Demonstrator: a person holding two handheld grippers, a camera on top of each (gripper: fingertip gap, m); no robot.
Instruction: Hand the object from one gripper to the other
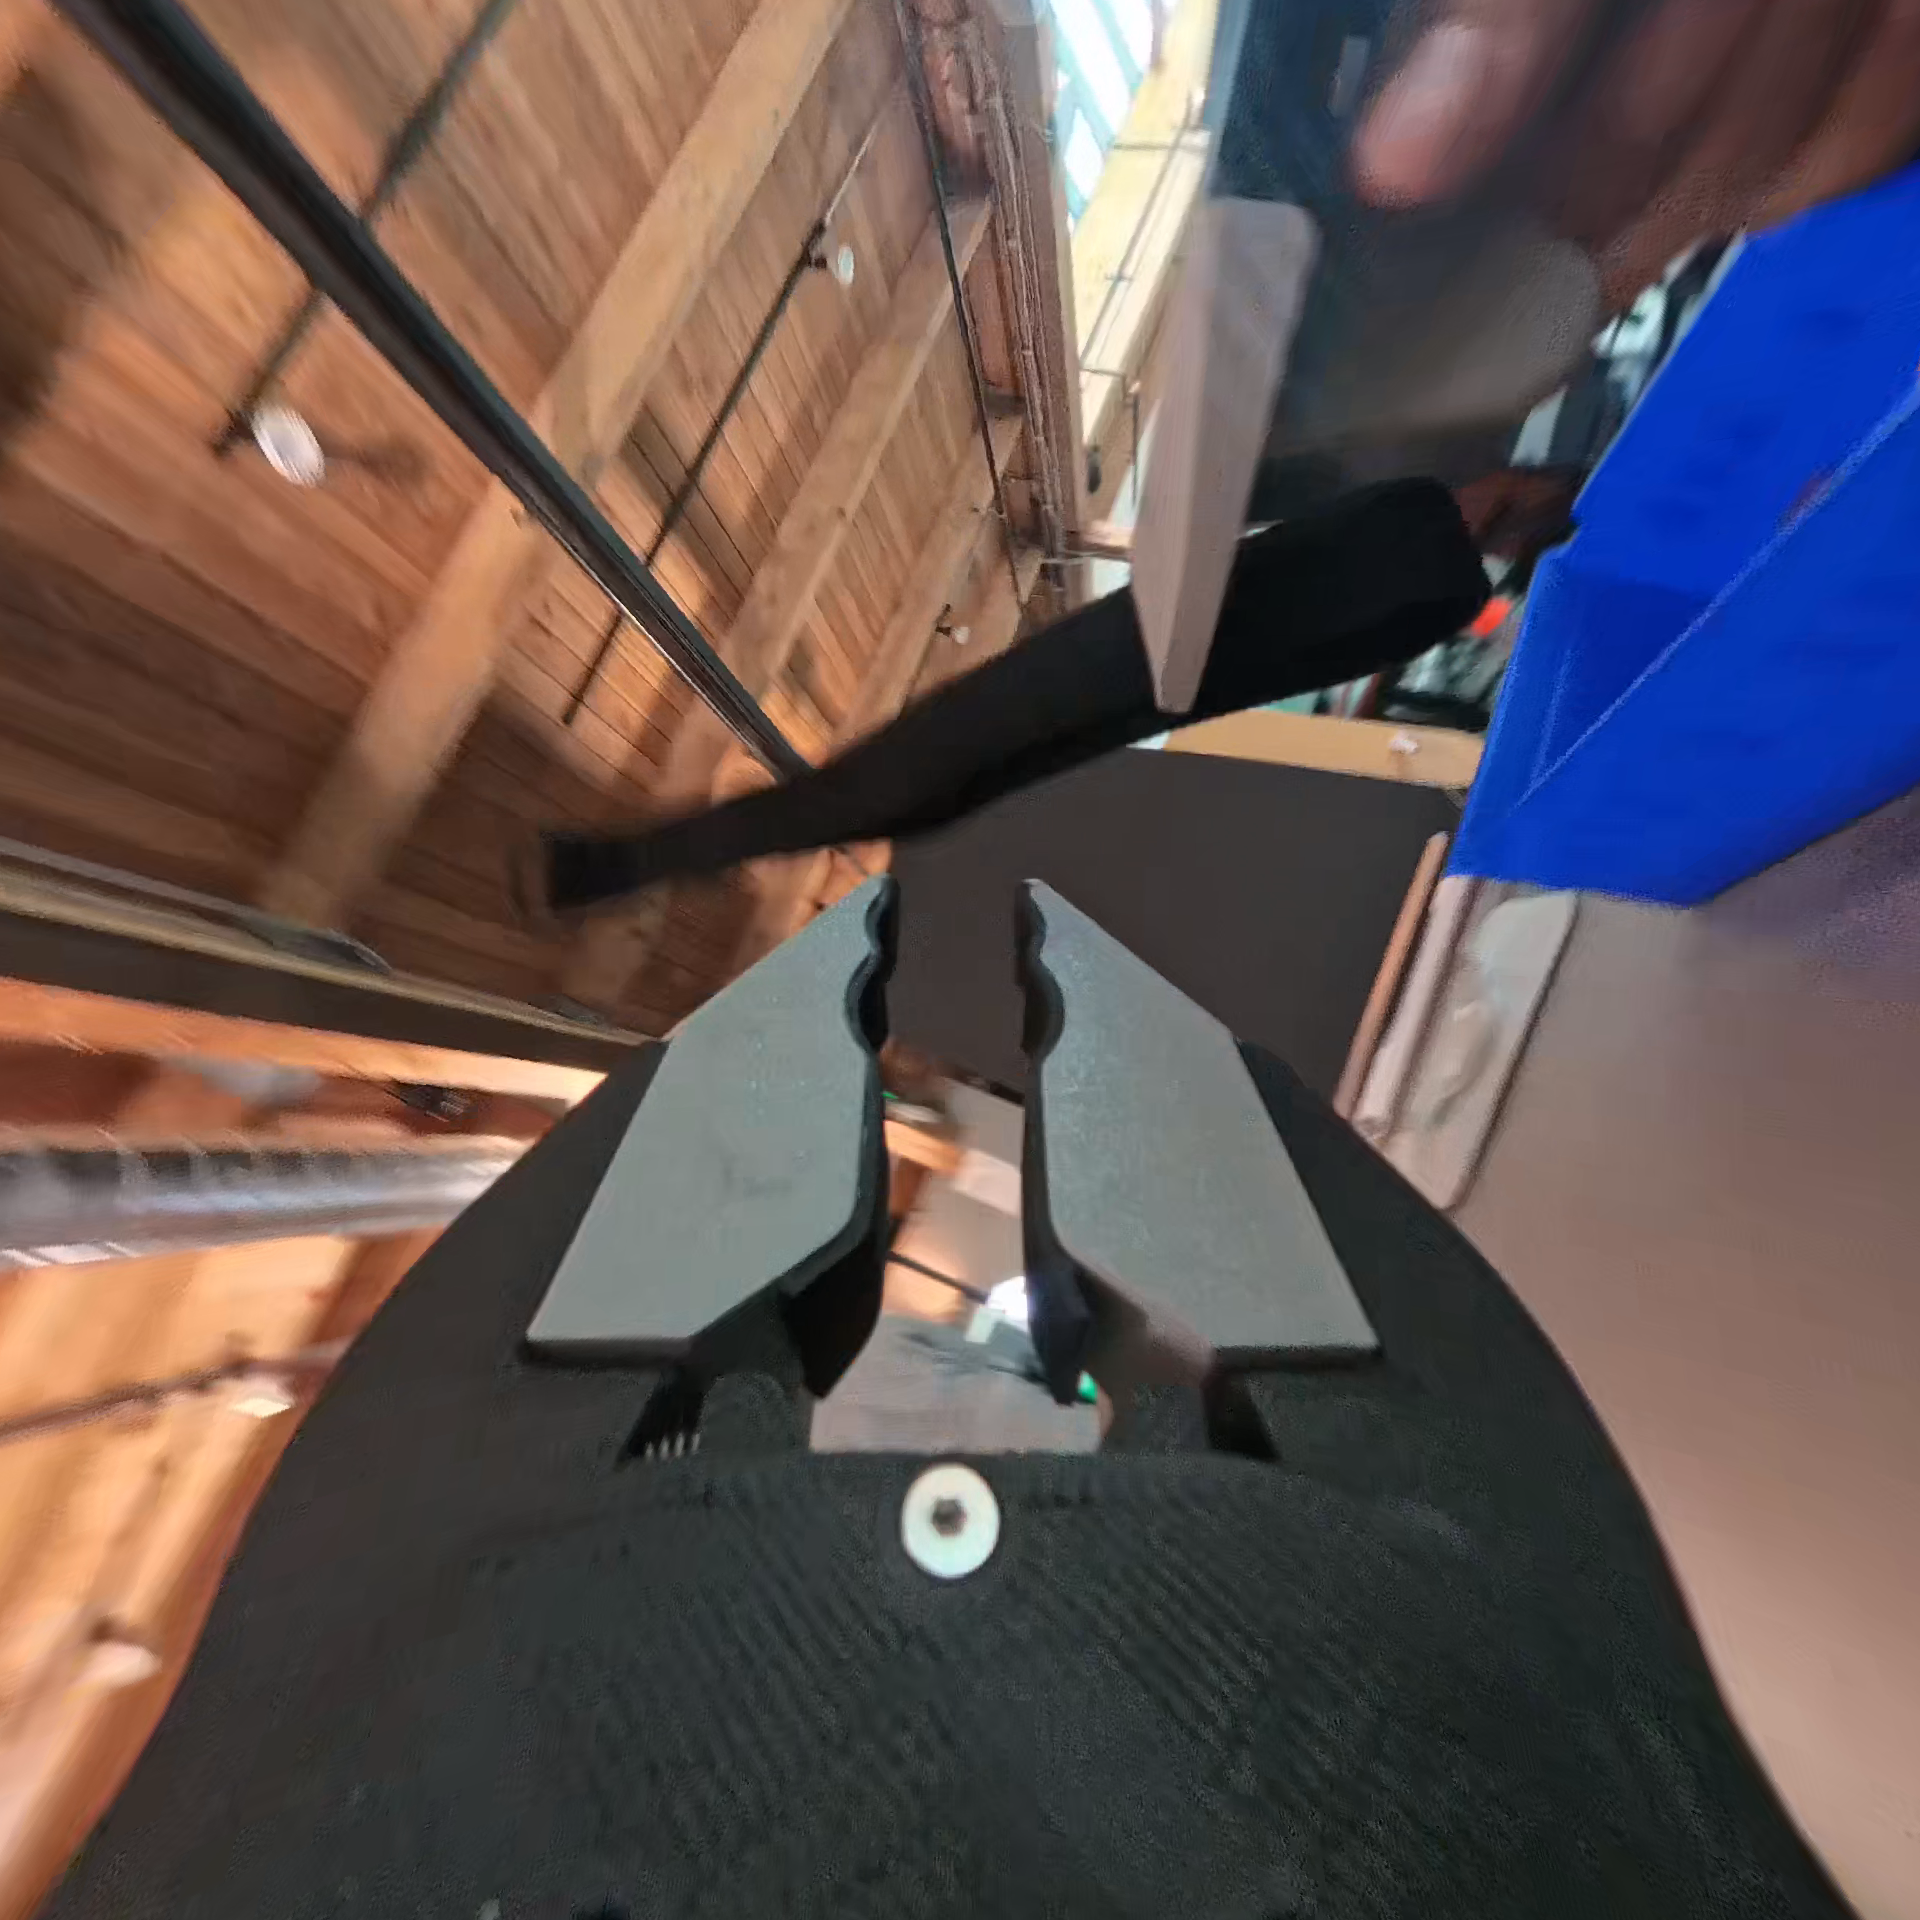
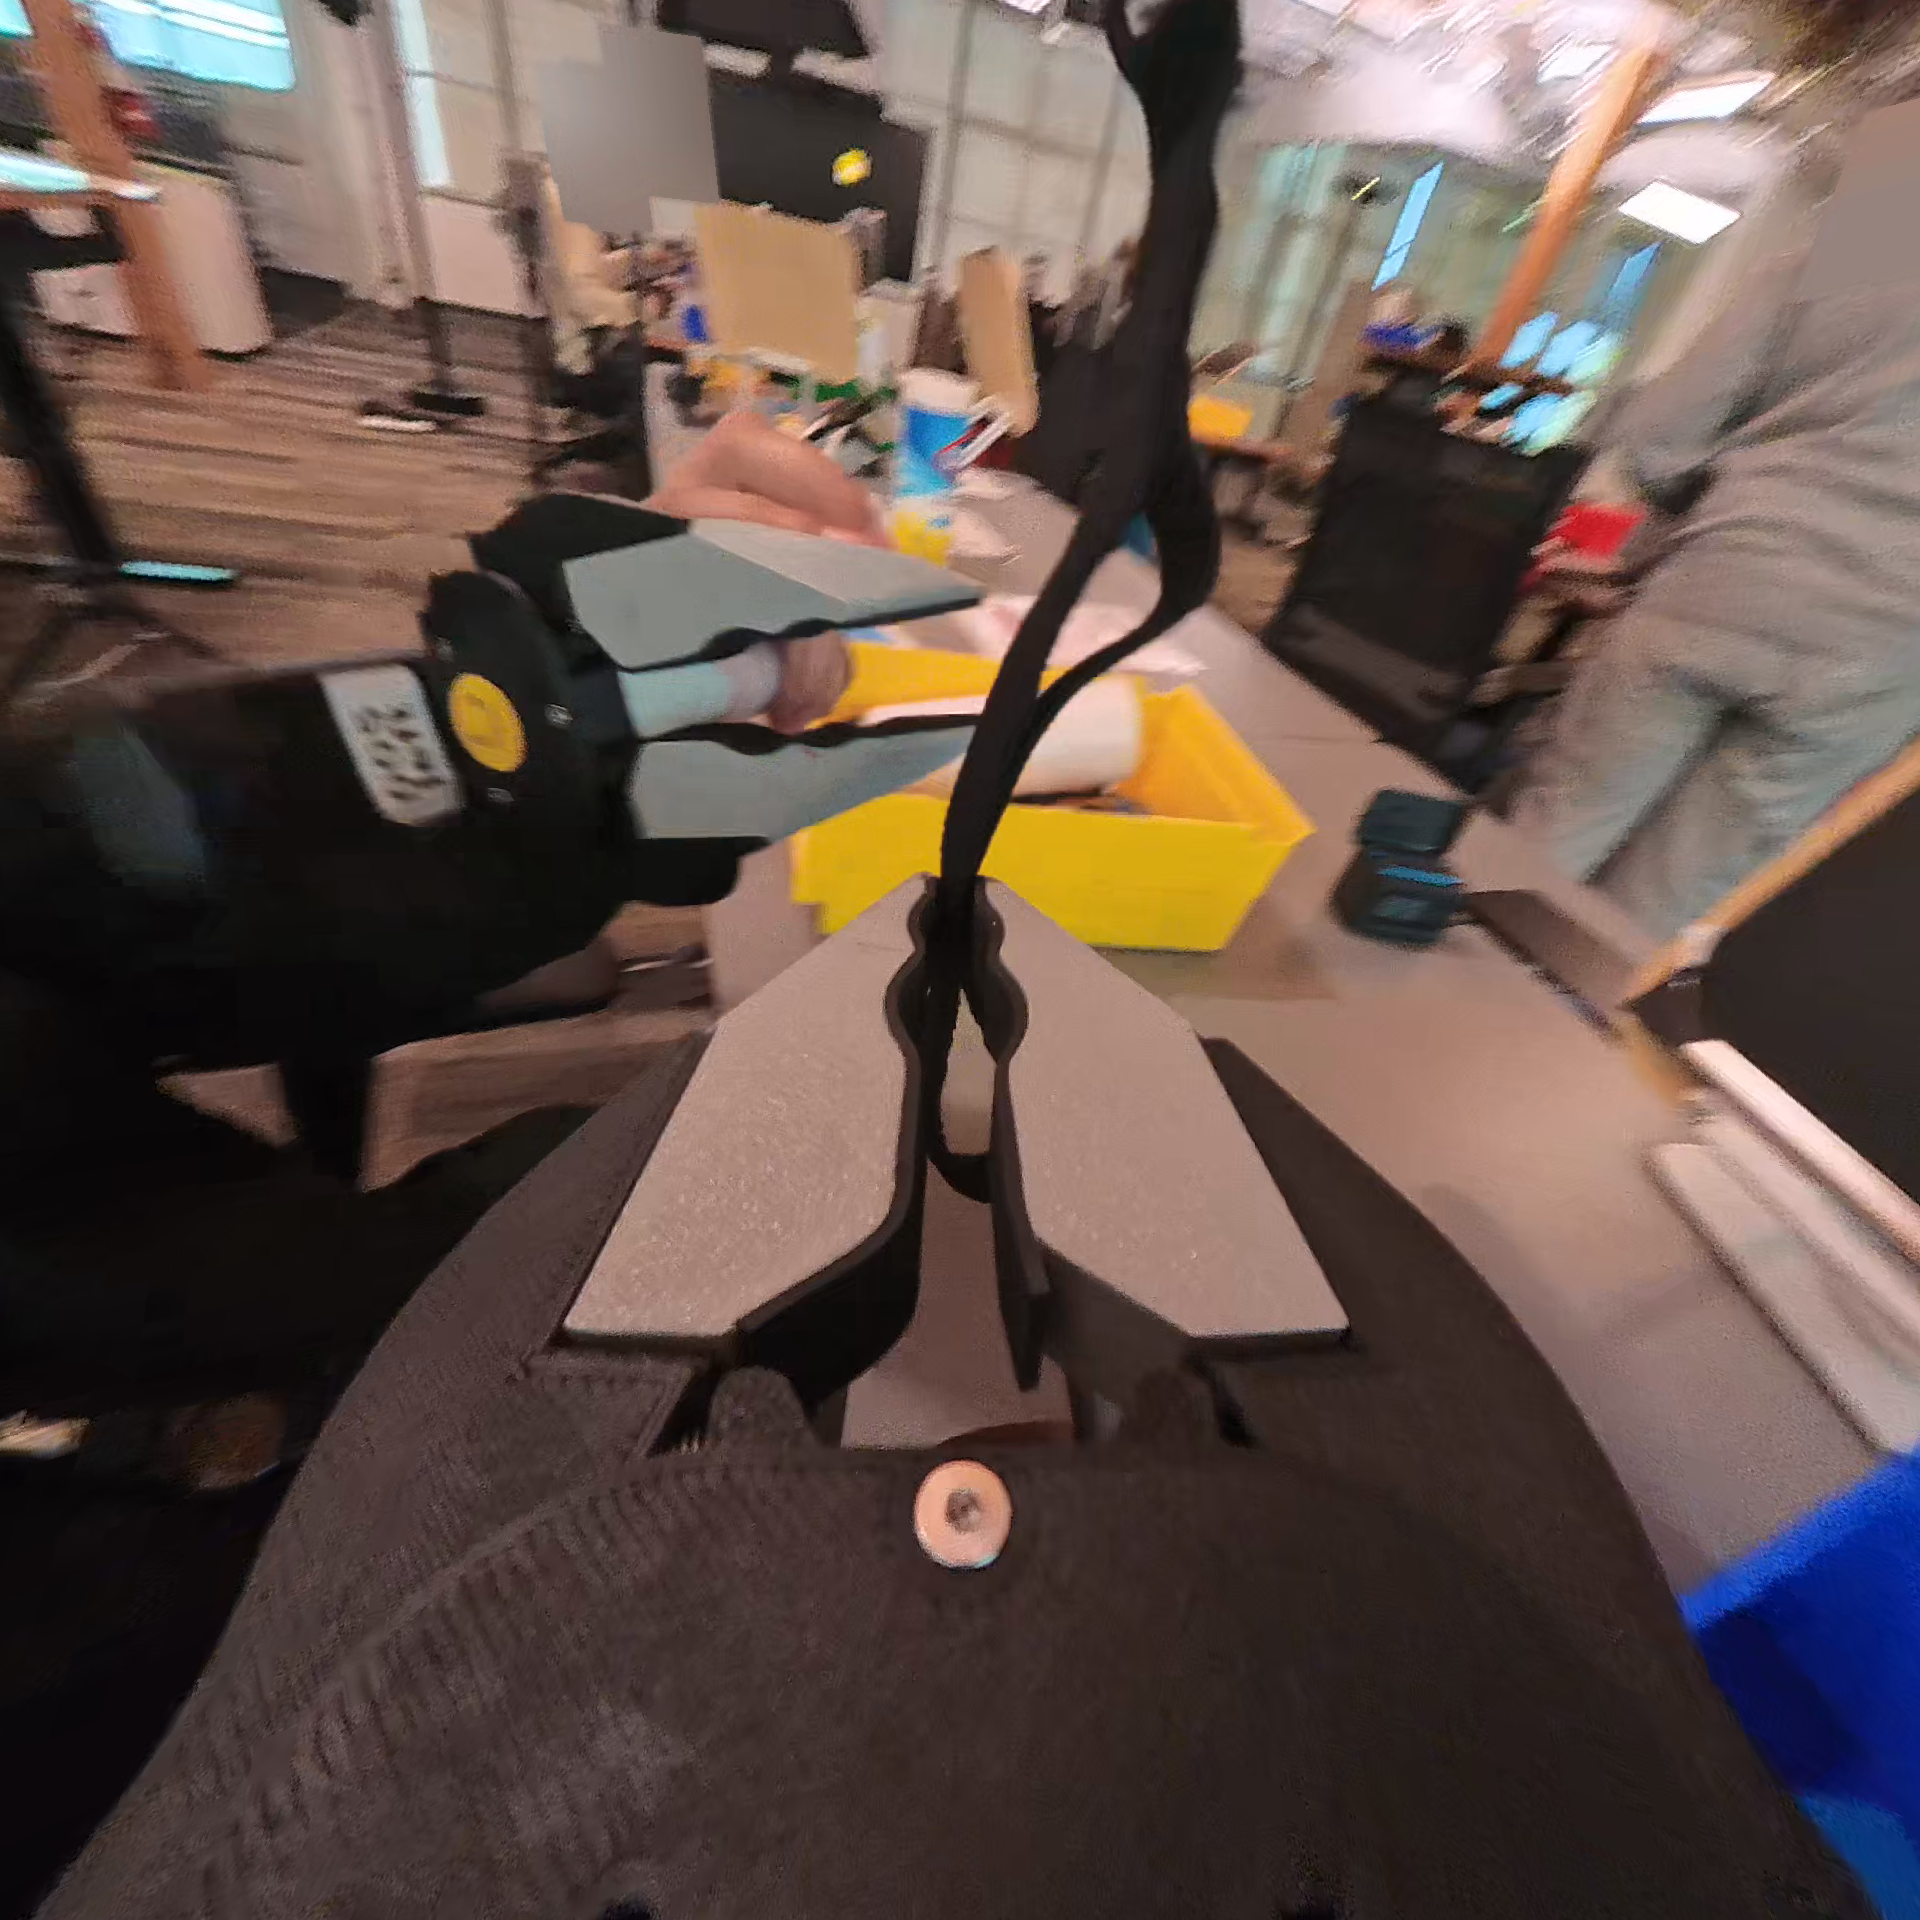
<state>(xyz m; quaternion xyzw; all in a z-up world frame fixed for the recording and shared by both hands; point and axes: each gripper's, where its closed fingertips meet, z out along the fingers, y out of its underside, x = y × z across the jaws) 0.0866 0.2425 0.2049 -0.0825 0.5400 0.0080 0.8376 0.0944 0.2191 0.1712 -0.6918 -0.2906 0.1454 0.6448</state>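
A long black strap [image 2: 1164,416] rises from my right gripper [image 2: 958,914], which is shut on its lower end. A small loop of strap sits between the fingers behind the tips. My left gripper [image 2: 971,670] comes in from the left, level, with its jaws open and its tips just short of the strap. In the left wrist view the strap [image 1: 935,769] runs slantwise just beyond my open, empty left gripper [image 1: 956,904]. A grey finger [image 1: 1216,447] of the right gripper clamps it at the upper right.
A yellow bin [image 2: 1091,883] holding a white roll [image 2: 1070,738] stands on the grey table [image 2: 1351,1091] behind the strap. A blue bin [image 1: 1714,571] is close on the right. A black device [image 2: 1403,862] and a person in grey [image 2: 1766,520] are farther right.
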